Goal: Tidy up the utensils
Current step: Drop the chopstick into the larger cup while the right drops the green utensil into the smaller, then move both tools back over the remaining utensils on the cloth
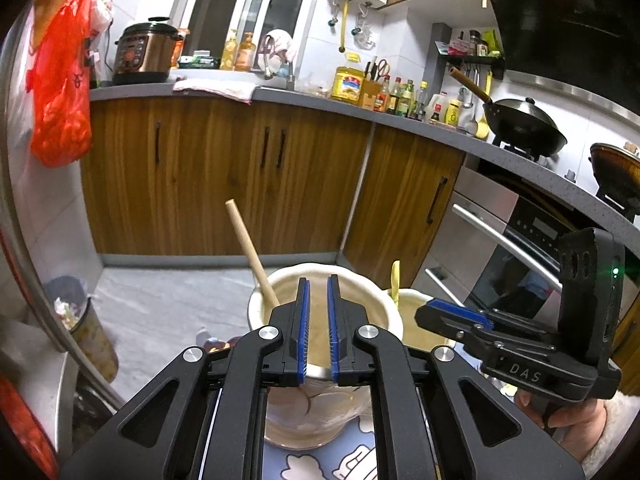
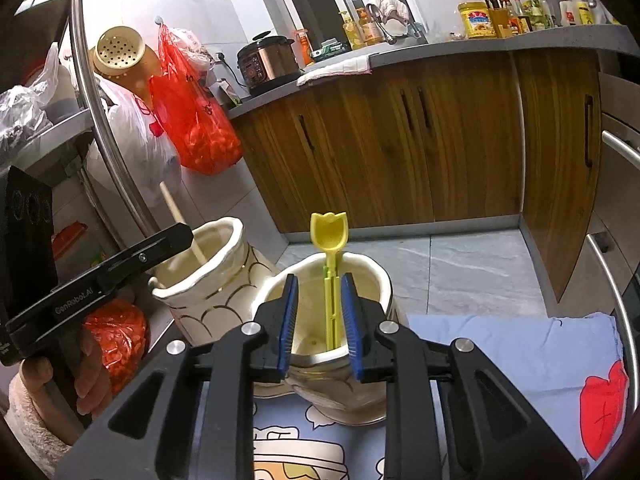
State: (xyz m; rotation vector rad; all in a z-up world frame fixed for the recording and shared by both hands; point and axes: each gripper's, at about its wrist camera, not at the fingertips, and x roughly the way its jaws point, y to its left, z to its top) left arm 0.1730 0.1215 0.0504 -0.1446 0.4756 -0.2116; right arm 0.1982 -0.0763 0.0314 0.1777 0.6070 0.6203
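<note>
Two cream pots stand side by side on a patterned cloth [image 2: 500, 344]. The left pot [image 1: 280, 284] holds one wooden stick [image 1: 250, 252]; the right pot [image 2: 380, 280] holds one yellow utensil [image 2: 330, 248]. Left tongs [image 1: 318, 328] and right tongs [image 2: 320, 320] each hover slightly parted, gripping nothing.

Both grippers are black with blue ribbed pads [image 1: 306, 328] and silver screws; the left gripper [image 2: 120, 258] reads "GenRobot.AI", the right gripper [image 1: 460, 316] "DAS". Fuzzy cream sleeves [image 2: 30, 420].
</note>
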